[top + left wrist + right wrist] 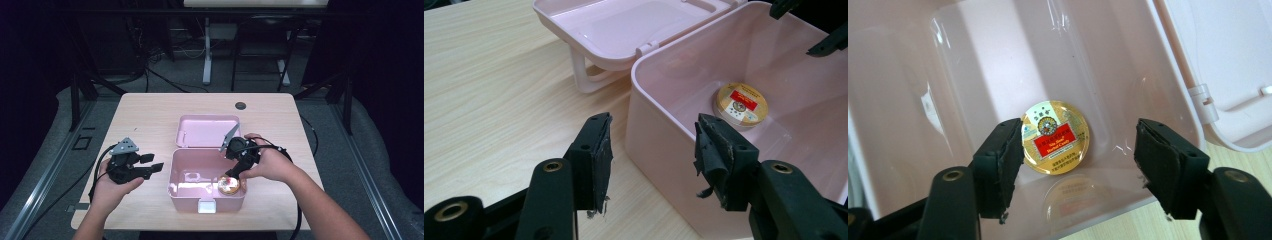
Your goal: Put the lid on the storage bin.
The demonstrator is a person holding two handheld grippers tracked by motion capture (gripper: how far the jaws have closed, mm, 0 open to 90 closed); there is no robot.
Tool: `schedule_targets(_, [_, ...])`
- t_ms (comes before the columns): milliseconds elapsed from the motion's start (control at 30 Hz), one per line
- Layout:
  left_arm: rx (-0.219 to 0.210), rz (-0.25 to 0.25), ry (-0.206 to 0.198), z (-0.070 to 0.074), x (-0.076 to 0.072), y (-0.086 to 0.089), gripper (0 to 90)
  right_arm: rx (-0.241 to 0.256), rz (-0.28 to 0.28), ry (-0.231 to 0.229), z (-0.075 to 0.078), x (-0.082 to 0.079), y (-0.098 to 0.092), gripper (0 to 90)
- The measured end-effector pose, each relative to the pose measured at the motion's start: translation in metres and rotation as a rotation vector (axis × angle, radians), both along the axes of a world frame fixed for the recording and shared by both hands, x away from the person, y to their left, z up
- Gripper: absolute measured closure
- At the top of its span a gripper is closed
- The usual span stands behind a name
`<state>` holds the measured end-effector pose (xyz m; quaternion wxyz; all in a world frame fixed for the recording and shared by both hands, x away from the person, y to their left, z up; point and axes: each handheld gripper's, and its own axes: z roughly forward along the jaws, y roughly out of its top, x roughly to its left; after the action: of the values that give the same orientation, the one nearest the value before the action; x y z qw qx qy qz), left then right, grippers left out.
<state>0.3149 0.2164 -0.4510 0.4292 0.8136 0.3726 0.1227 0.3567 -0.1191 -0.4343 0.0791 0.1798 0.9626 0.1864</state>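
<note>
The right gripper (1078,165) hangs wide open inside the pink box (176,172), gripping nothing, the round gold tin (1055,137) lying flat on the floor just beyond its jaws, while the left gripper (651,150), also open and empty, waits beside the box's outer wall.

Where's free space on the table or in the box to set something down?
Bare table left of and behind the open lid. Box floor is free on its left half. Crowded: right half, with the round tin and right gripper above.
</note>
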Motion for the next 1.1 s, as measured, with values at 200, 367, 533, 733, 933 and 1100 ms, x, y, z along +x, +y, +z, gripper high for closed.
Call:
schedule_targets(200, [-0.001, -0.022, 0.019, -0.002, 0.001, -0.002, 51.2, 0.03, -0.016, -0.011, -0.003, 0.002, -0.004, 38.2])
schedule_targets(367, [-0.015, -0.047, 0.003, -0.003, 0.0, -0.006, 51.9, 0.052, -0.055, -0.046, 0.0, 0.003, -0.008, 43.8])
schedule_targets(533, [-0.044, -0.068, 0.041, -0.004, 0.0, -0.007, 51.4, 0.097, -0.096, -0.068, 0.004, 0.004, -0.013, 47.6])
schedule_targets(733, [-0.032, -0.073, 0.027, -0.005, -0.001, -0.011, 50.6, 0.14, -0.109, -0.064, 0.006, 0.004, -0.016, 49.1])
schedule_targets(933, [-0.021, -0.096, 0.026, -0.006, -0.002, -0.016, 52.3, 0.165, -0.151, -0.063, 0.008, 0.007, -0.019, 49.3])
schedule_targets(1100, [-0.017, -0.102, 0.029, -0.009, -0.002, -0.02, 55.3, 0.154, -0.16, -0.081, 0.008, 0.007, -0.02, 48.5])
